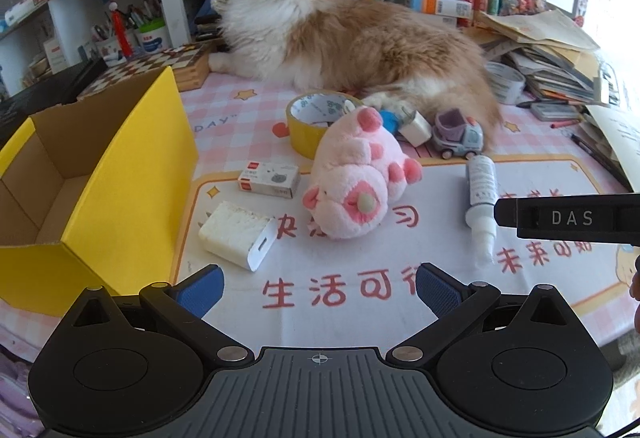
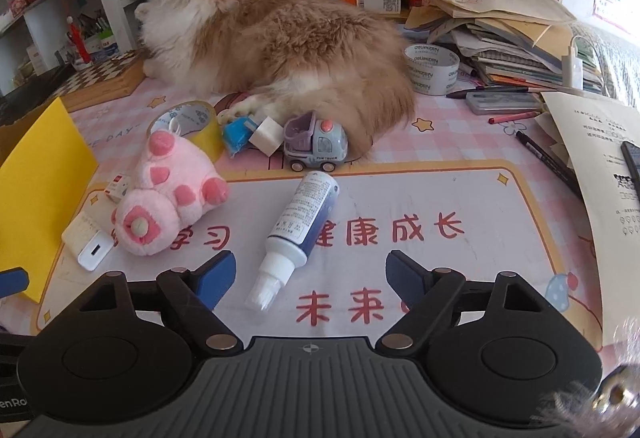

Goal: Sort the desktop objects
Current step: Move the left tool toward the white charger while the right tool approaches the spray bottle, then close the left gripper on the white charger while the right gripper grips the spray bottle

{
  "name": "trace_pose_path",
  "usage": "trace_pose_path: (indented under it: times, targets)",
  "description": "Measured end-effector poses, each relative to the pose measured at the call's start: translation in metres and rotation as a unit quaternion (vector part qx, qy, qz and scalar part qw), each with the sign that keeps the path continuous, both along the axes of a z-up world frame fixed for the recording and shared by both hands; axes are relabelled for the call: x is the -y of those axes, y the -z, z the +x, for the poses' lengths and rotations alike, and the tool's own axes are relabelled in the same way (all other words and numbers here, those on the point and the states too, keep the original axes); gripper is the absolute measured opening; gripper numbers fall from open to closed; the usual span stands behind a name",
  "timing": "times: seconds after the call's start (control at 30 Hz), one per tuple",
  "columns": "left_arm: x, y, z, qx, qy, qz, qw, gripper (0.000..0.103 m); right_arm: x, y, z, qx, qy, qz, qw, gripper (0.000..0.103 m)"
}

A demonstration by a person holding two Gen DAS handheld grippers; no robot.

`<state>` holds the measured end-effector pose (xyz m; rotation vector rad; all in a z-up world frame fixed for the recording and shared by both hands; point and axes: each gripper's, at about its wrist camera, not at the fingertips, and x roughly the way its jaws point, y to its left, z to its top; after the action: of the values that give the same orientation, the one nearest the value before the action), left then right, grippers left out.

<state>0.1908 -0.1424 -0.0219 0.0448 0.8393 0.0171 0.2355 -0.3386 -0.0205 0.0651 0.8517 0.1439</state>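
Both grippers hovering wide open, empty: left gripper point(image 1: 320, 288), right gripper point(image 2: 310, 272). Spray bottle point(image 2: 298, 224) lying on the mat just ahead of the right one; looks light, stiff, slippery, so grip mid-body. Yellow box point(image 1: 132, 174) sitting left.

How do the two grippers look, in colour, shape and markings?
Both look alike. The left gripper and the right gripper each have a black ribbed body with a small crosshair mark, two round black discs, black linkage arms with silver rivets, and blue textured pads on the fingers. The left view also shows white letters "DAS" on the right gripper's side. No cables or sleeves are visible.
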Motion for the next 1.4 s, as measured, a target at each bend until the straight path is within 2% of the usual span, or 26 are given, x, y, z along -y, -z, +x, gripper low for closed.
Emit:
trace_pose_path:
  times: [0.3, 0.43, 0.5, 0.57, 0.6, 0.77, 0.93, 1.1, 1.13, 1.23, 1.4]
  targets:
    - [-0.007, 0.002, 0.021, -0.002, -0.038, 0.009, 0.9992, 0.103, -0.004, 0.012, 0.041, -0.019, -0.013, 0.005, 1.000, 0.080]
    - [-0.006, 0.005, 0.028, -0.007, -0.043, 0.024, 0.9988, 0.103, -0.012, 0.025, 0.060, -0.018, -0.023, -0.019, 0.999, 0.077]
    - [-0.007, 0.006, 0.032, -0.007, -0.048, 0.029, 0.9984, 0.103, -0.014, 0.032, 0.071, -0.029, -0.028, -0.023, 0.999, 0.069]
    - [-0.010, 0.008, 0.037, -0.006, -0.061, 0.035, 0.9975, 0.103, -0.014, 0.038, 0.078, -0.044, -0.031, -0.018, 0.998, 0.052]
    - [-0.011, 0.009, 0.040, -0.007, -0.068, 0.037, 0.9969, 0.102, -0.013, 0.040, 0.080, -0.052, -0.033, -0.014, 0.998, 0.047]
    - [-0.018, 0.021, 0.055, -0.017, -0.100, 0.046, 0.9937, 0.096, -0.004, 0.040, 0.076, -0.048, -0.053, -0.010, 0.997, 0.032]
    - [-0.030, 0.033, 0.068, -0.024, -0.147, 0.035, 0.9883, 0.093, 0.006, 0.039, 0.070, -0.051, -0.061, -0.020, 0.997, 0.030]
    - [-0.031, 0.042, 0.079, -0.031, -0.153, 0.033, 0.9871, 0.091, 0.012, 0.038, 0.069, -0.055, -0.064, -0.023, 0.996, 0.030]
    - [-0.031, 0.045, 0.081, -0.037, -0.153, 0.035, 0.9869, 0.082, 0.012, 0.038, 0.069, -0.056, -0.065, -0.024, 0.996, 0.030]
    - [-0.033, 0.046, 0.079, -0.043, -0.161, 0.018, 0.9859, 0.066, 0.013, 0.037, 0.068, -0.056, -0.067, -0.028, 0.996, 0.030]
    - [-0.022, 0.039, 0.069, -0.049, -0.123, -0.023, 0.9909, 0.066, 0.018, 0.037, 0.065, -0.058, -0.057, -0.030, 0.996, 0.030]
